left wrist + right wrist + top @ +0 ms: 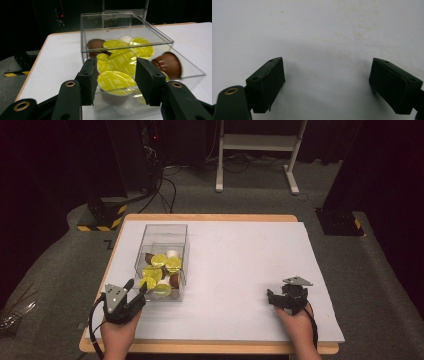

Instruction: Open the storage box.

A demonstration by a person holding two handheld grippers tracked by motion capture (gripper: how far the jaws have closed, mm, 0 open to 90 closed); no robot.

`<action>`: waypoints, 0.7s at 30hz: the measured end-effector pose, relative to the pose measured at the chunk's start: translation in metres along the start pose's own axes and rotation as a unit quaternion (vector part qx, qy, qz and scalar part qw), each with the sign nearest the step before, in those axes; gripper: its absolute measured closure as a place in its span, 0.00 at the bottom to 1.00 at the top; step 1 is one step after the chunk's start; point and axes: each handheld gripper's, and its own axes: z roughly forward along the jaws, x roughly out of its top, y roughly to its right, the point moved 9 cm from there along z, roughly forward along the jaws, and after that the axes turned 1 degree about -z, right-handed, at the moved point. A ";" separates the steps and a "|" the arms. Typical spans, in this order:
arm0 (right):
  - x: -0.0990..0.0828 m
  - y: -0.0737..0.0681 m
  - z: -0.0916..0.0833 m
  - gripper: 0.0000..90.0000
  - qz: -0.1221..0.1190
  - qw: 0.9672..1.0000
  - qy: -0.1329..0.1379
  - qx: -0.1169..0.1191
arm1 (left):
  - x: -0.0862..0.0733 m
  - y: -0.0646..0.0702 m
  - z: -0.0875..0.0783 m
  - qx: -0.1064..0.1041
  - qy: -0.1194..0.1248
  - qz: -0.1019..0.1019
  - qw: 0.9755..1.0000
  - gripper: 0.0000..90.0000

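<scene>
High view puts my left gripper [136, 292] at the near end of the clear box [162, 262], its jaws angled up toward the yellow-lidded capsules [160, 272] piled inside with a few brown ones. Left gripper view tells me what that overhead angle cannot: a yellow capsule [115, 81] sits just ahead of and between my jaws, which stand half spread on either side of it; whether the pads touch it or the clear wall lies in between, I cannot tell. A brown capsule [168, 64] lies beyond my right-hand jaw. I judge the box keeps the capsules gathered for picking one by one. Farther right, my right gripper [280, 299] rests apart on the white surface [240, 260]; right gripper view shows its jaws spread wide over bare sheet, parked clear.
</scene>
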 end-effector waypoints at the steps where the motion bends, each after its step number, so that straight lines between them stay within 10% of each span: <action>1: 0.000 0.000 0.000 0.15 0.000 1.000 0.000 0.000 | 0.001 -0.003 0.002 -0.002 -0.002 0.002 1.000 0.61; 21: 0.000 0.000 0.000 0.15 0.000 1.000 0.000 0.000 | -0.011 -0.029 0.020 -0.014 -0.013 -0.023 1.000 0.81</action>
